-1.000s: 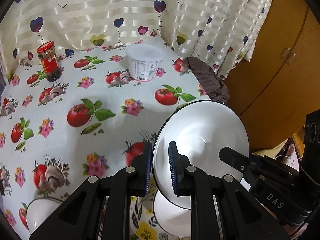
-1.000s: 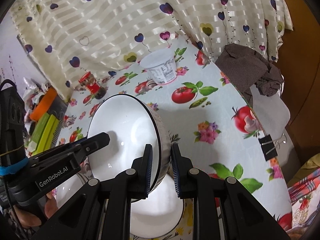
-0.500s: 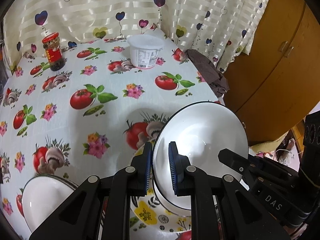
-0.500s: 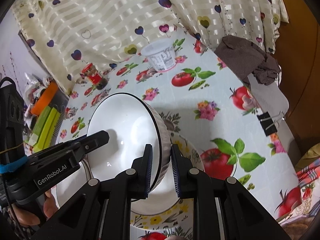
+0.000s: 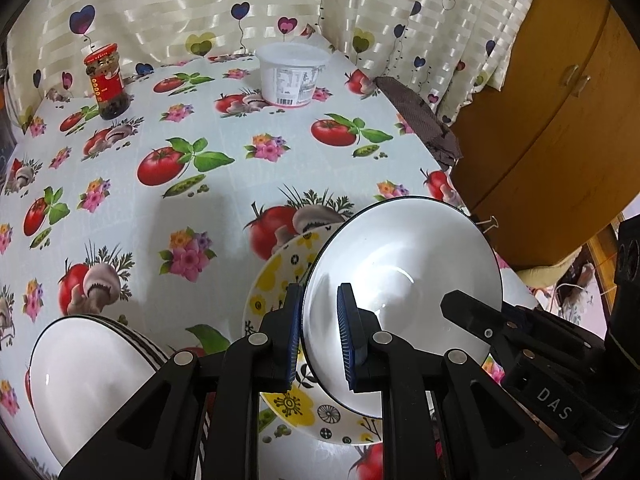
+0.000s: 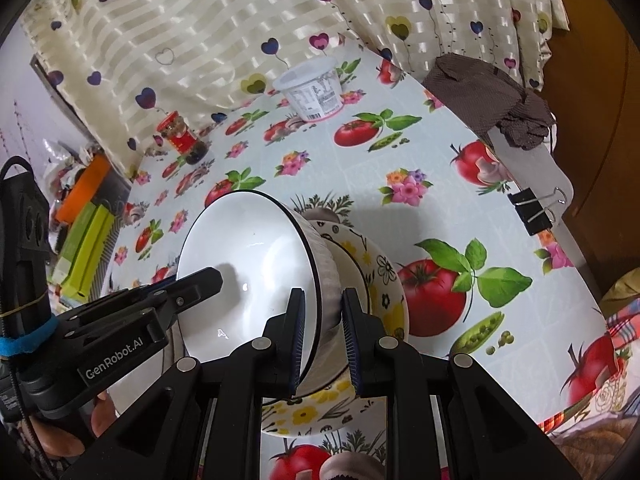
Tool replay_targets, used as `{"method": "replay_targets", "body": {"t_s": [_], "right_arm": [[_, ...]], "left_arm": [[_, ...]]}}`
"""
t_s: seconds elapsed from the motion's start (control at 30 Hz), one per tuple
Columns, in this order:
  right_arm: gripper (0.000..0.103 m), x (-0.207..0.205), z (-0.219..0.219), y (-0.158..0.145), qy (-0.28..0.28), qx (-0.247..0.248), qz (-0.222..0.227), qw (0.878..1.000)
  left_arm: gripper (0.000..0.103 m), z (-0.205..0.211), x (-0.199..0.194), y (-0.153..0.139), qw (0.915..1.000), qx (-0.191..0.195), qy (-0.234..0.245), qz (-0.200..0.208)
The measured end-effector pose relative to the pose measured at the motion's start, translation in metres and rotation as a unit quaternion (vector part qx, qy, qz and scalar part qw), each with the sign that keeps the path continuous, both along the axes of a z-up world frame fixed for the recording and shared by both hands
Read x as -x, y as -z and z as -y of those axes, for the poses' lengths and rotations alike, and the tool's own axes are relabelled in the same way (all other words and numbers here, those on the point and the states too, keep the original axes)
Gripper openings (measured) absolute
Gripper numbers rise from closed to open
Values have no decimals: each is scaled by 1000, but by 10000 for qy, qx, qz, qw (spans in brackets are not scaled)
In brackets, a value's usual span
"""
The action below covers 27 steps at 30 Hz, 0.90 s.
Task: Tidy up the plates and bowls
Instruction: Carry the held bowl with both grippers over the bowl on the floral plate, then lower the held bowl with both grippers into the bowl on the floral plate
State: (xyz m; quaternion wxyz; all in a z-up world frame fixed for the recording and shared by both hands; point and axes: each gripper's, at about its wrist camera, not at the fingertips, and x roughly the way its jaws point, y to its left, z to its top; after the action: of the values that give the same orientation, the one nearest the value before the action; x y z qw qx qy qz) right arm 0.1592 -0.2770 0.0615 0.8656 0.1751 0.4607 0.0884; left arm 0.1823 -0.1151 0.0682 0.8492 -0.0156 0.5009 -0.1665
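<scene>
While both grippers are clamped on the same white ribbed ceramic bowl with a dark rim (image 5: pixel 400 280), the bowl is held tilted above a yellow-flowered ceramic plate (image 5: pixel 276 280) that lies on the tomato-printed tablecloth (image 5: pixel 208 128). In the left wrist view the left gripper (image 5: pixel 318 336) is seen pinching the rim at about 7 o'clock, one finger inside the bowl and one outside. In the right wrist view the right gripper (image 6: pixel 322 328) is closed on the rim at about 5 o'clock of the bowl (image 6: pixel 248 276), with the plate (image 6: pixel 384 280) showing behind and beneath it.

As for progress, the bowl is judged not yet set down: it stands nearly on edge, and whether its foot touches the plate cannot be told. A second white bowl with striped sides (image 5: pixel 88 376) sits at 8 o'clock in the left wrist view, just beside the plate, and appears still unsorted. Stacking of the bowls and settling of the plate seem to be left.

The mouth of the held bowl is turned sideways, and in each view it opens toward the camera and the other gripper. Being round, it has no long axis; its central axis lies close to level rather than upright.
</scene>
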Motion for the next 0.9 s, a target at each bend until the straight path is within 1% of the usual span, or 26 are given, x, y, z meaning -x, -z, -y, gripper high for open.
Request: {"method": "replay_targets", "body": {"t_s": [0.27, 0.4, 0.53, 0.7, 0.87, 0.9], "right_arm": [[19, 3, 2, 6, 39, 75, -56, 9999], [19, 3, 1, 6, 42, 133, -32, 9999], [19, 2, -2, 7, 36, 316, 29, 9995], [21, 2, -4, 7, 17, 362, 105, 9993], [22, 3, -6, 7, -20, 487, 203, 9986], [23, 3, -6, 7, -45, 422, 226, 9988]], "left_arm": [[17, 4, 3, 4, 10000, 9, 18, -34], [17, 4, 3, 5, 10000, 43, -12, -61], [17, 4, 4, 9, 9999, 81, -24, -89], [17, 2, 2, 12, 9998, 163, -36, -125], [18, -3, 2, 8, 9999, 85, -110, 6], [18, -5, 3, 6, 9998, 162, -111, 42]]}}
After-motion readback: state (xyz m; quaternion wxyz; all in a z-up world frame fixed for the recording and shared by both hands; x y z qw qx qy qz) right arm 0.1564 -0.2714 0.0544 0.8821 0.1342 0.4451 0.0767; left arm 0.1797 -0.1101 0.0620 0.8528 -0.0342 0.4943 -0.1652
